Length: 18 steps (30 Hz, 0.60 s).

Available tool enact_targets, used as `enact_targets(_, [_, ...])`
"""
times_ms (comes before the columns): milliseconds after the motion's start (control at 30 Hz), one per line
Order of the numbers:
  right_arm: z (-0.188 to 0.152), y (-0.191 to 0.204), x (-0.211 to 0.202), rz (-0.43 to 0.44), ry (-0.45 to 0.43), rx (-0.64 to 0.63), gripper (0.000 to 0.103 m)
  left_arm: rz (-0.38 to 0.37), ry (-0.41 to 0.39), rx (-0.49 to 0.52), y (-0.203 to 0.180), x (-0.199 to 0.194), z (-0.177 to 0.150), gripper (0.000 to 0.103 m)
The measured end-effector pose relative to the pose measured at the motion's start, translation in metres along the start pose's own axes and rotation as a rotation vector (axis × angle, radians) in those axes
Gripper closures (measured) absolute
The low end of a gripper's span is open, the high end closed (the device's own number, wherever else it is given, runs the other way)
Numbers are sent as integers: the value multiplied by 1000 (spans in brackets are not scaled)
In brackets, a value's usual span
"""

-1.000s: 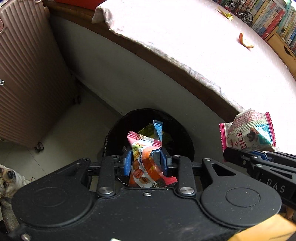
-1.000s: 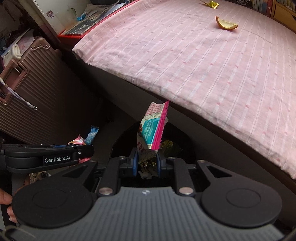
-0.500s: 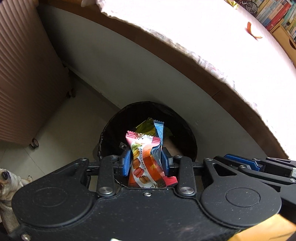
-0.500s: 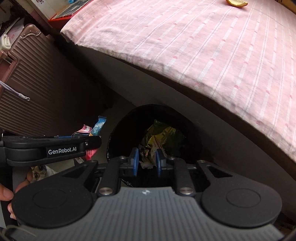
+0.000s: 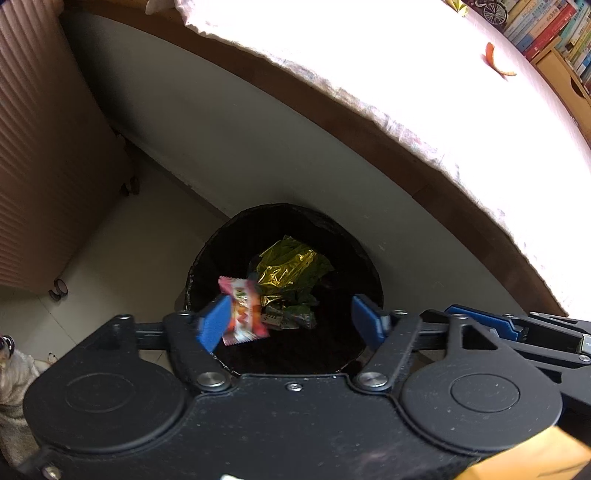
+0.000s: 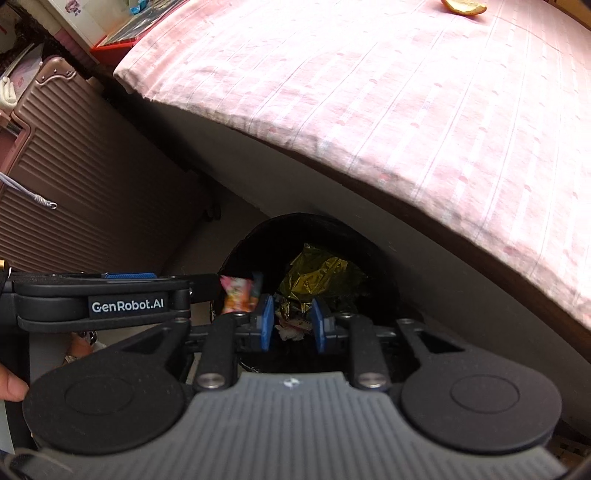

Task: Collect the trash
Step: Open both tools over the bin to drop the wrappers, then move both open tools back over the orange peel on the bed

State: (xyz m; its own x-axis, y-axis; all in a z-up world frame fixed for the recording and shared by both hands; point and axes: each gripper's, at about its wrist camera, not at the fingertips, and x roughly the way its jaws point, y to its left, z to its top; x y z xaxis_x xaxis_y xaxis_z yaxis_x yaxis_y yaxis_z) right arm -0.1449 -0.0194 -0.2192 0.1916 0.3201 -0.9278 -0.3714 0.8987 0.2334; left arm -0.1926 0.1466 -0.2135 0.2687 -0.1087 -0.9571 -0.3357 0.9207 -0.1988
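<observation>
A black trash bin (image 5: 281, 207) stands on the floor against the bed base, with a gold wrapper (image 5: 286, 267) and other wrappers inside. My left gripper (image 5: 290, 325) is open wide over the bin's mouth. A pink and orange snack wrapper (image 5: 243, 314) hangs loose by its left pad (image 5: 214, 325), blurred and held by nothing. My right gripper (image 6: 291, 325) is also above the bin (image 6: 306, 218), pads a little apart with nothing between them. In the right wrist view the left gripper (image 6: 129, 295) reaches in from the left, with the snack wrapper (image 6: 238, 295) at its tip.
A bed with a pink striped sheet (image 6: 406, 92) overhangs the bin; an orange peel (image 5: 496, 62) lies on it. A ribbed brown suitcase (image 5: 44, 147) stands to the left, bookshelves (image 5: 546, 29) at the far right. A dog (image 5: 11, 365) sits at the lower left. A hand (image 6: 9, 384) shows.
My right gripper let go of its pink rice wrapper, which is gone from its pads. My left gripper has just opened wide and the snack wrapper is slipping out over the bin.
</observation>
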Motion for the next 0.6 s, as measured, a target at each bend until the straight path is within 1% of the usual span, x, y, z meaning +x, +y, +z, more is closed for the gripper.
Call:
enact_targets(67, [0, -3, -3, -2, -9, 11, 54, 2, -7, 0, -1, -1, 0, 25])
enact_targets(300, [7, -14, -18, -3, -42, 53, 43, 3, -33, 16, -11, -11, 9, 23])
enact_targets(467, [18, -25, -48, 5, -122, 84, 35, -9, -113, 43, -24, -32, 20, 21])
enact_targets(600, [38, -47, -78, -5, -207, 129, 31, -29, -188, 62, -43, -50, 38, 20])
